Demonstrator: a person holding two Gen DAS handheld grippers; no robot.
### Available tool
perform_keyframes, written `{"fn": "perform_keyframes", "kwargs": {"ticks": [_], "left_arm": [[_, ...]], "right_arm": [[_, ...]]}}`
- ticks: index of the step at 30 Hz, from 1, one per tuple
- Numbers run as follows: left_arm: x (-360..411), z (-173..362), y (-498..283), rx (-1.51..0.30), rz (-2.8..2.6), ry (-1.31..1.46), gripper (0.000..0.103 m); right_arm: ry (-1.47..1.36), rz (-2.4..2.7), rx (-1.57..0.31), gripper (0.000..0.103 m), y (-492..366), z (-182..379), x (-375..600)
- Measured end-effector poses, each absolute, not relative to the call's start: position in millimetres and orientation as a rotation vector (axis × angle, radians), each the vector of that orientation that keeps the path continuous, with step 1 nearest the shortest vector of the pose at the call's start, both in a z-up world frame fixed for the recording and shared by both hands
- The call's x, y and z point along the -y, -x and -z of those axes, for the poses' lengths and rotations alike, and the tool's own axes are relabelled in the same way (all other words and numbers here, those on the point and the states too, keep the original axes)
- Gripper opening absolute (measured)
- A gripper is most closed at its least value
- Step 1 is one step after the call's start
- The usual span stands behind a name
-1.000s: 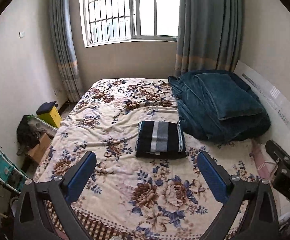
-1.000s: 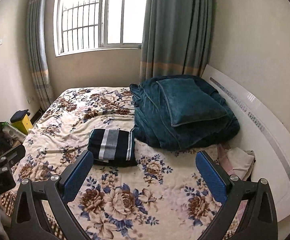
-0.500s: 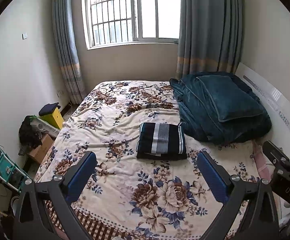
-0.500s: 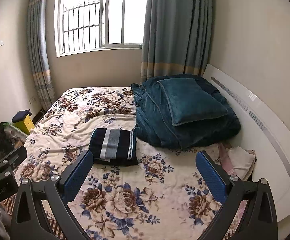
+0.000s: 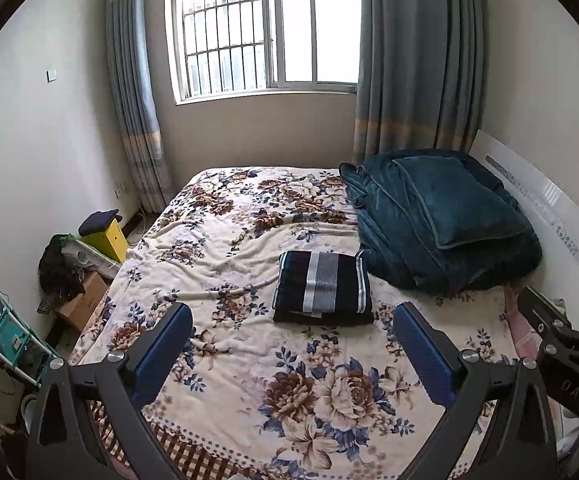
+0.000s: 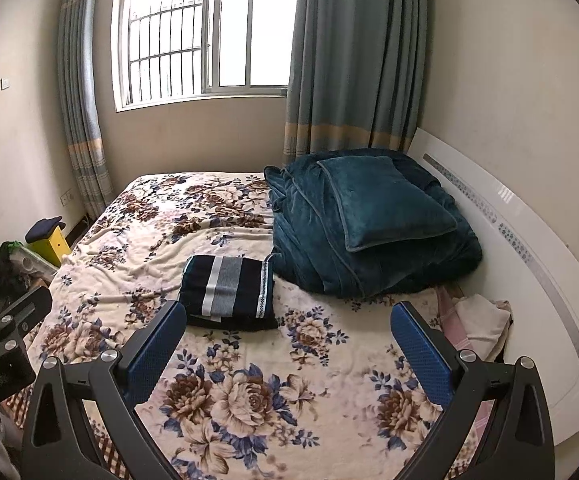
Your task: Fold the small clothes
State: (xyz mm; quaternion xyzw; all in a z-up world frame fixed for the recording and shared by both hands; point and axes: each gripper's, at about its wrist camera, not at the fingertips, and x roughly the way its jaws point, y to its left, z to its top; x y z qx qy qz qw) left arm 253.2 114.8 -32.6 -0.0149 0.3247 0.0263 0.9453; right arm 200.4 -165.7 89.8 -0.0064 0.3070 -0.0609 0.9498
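Note:
A folded dark navy garment with grey and white stripes [image 5: 323,289] lies flat in the middle of the floral bedspread [image 5: 249,364]; it also shows in the right wrist view [image 6: 228,292]. My left gripper [image 5: 293,348] is open and empty, held above the near part of the bed, short of the garment. My right gripper [image 6: 289,344] is open and empty, also short of the garment and to its right. A pale pink and cream cloth heap [image 6: 475,322] lies at the bed's right edge by the headboard.
A folded teal blanket with a pillow [image 5: 437,216] fills the bed's far right. A white headboard [image 6: 529,248] runs along the right. On the floor at left stand a yellow box [image 5: 107,236], a cardboard box [image 5: 83,300] and a teal rack [image 5: 5,340]. A window [image 5: 265,28] is behind.
Both grippers have drawn back and risen slightly, so the bed and garment look a little farther away. The garment has not moved and both grippers stay open.

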Motion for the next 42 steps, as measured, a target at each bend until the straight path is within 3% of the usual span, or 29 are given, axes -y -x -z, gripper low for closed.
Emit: {"fn": "perform_keyframes", "kwargs": {"ticks": [42], "left_arm": [[-118, 28, -253, -0.671, -0.068, 0.041, 0.103]], "right_arm": [[0.014, 0.105, -0.625, 0.103, -214, -92, 163]]}}
